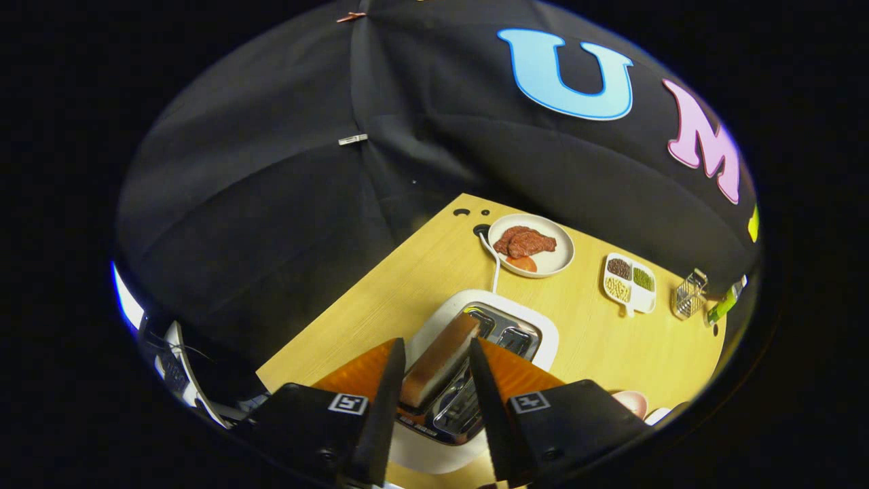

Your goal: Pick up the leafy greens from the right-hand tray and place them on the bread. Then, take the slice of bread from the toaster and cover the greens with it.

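The slice of bread (440, 360) stands in the toaster (475, 339), between the 2 fingers of the gripper (434, 353), its long axis running away along them; the fingers look spread narrowly, neither visibly pressing it.

Colour rundown: the bench (407, 285) is done in a pale yellow wood grain. The toaster (475, 319) is seen in white with a shiny chrome top, and the bread slice (440, 360) is shown tan with a browned crust edge. Reddish-brown meat (524, 242) and an orange-red bit are laid on a cream plate (557, 261). A white divided dish (630, 284) is filled with dark brown, green and yellowish stuff. Black-and-white square markers are stuck on the tool (434, 373).
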